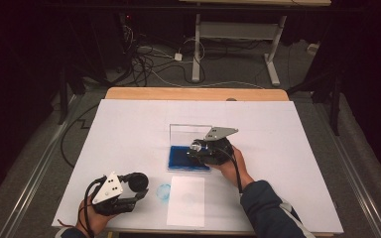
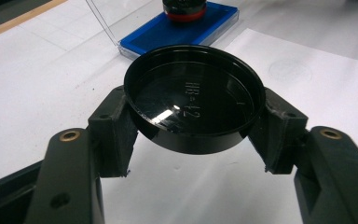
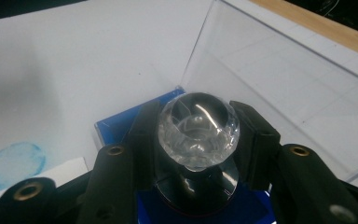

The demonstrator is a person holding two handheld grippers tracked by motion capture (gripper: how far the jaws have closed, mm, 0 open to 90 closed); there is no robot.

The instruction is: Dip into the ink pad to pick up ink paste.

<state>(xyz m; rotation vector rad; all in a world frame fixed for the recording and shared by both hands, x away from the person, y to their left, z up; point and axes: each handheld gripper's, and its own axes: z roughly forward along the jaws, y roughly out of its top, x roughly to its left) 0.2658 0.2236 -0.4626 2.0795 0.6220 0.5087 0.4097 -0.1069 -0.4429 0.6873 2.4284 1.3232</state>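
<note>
My left gripper is shut on a round black cap, held by its rim just above the white table cover near the front left. My right gripper is shut on the clear knob of a round stamp, whose black and red base stands on the blue ink pad. The pad's clear lid stands open behind it.
A white sheet of paper lies in front of the ink pad and bears a faint round print. A blue round smudge marks the table cover left of the sheet. The wooden table edge runs along the back.
</note>
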